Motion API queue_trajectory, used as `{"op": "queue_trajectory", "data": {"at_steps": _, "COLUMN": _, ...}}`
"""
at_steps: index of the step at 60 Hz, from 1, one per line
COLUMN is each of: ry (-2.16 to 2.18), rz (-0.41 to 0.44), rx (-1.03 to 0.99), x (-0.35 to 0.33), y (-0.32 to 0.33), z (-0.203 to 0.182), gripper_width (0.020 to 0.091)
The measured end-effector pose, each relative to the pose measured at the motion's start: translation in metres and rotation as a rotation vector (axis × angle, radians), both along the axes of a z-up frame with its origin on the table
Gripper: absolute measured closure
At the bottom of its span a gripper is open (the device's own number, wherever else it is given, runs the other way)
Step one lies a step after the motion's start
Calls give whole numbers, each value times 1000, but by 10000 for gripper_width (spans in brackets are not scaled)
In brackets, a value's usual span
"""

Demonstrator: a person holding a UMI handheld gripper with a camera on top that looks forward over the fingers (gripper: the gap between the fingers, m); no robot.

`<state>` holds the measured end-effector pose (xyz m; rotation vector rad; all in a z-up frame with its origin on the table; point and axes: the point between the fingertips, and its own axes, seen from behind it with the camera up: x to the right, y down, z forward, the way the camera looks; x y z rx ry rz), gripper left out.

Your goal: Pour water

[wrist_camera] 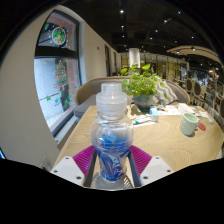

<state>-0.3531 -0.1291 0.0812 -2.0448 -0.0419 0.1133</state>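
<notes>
Item under inspection: a small clear plastic water bottle [111, 135] with a ribbed, bulging body and a wide translucent screw cap. It stands upright; the cap is on. Blue print, or a blue tint, shows on the lower half of the body. The water level inside cannot be read.

Gripper [111, 160]: the jaws are clenched on the bottle — both magenta pads [84, 158] press against its lower body, one on each side. The bottle's neck and cap rise clear above the fingers.

Surroundings, placed from the bottle: it sits over the near part of a long pale wooden bench [170, 140]. Beyond the bottle and to its right, a leafy green plant in a pot [142, 84] stands on the bench. Further right, near the bench edge, is a pale green mug [189, 124] — well apart from the bottle. Small flat items lie between plant and mug; they are too small to identify. Left of the bottle, a large window [55, 70] with a round green sign on the glass runs along the wall. Chairs [90, 92] stand behind the bench.
</notes>
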Motion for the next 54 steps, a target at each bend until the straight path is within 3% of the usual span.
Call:
{"op": "queue_trajectory", "data": {"at_steps": 1, "ry": -4, "rz": -8, "rx": 0, "x": 1, "y": 1, "z": -1, "gripper_width": 560}}
{"op": "queue_trajectory", "data": {"at_steps": 10, "ry": -12, "rz": -4, "rx": 32, "x": 0, "y": 7, "z": 1, "gripper_width": 645}}
{"op": "queue_trajectory", "data": {"at_steps": 19, "ry": -11, "rz": 12, "rx": 23, "x": 7, "y": 9, "z": 4, "gripper_width": 810}}
{"op": "queue_trajectory", "data": {"at_steps": 27, "ry": 55, "rz": 1, "rx": 42, "x": 20, "y": 17, "z": 33, "gripper_width": 811}}
{"op": "queue_trajectory", "data": {"at_steps": 36, "ry": 275, "rz": -10, "rx": 75, "x": 41, "y": 45, "z": 94, "gripper_width": 808}}
{"op": "queue_trajectory", "data": {"at_steps": 46, "ry": 664, "rz": -30, "rx": 88, "x": 89, "y": 91, "z": 158, "gripper_width": 807}}
{"op": "queue_trajectory", "data": {"at_steps": 54, "ry": 1077, "rz": -81, "rx": 47, "x": 142, "y": 130, "z": 179, "gripper_width": 813}}
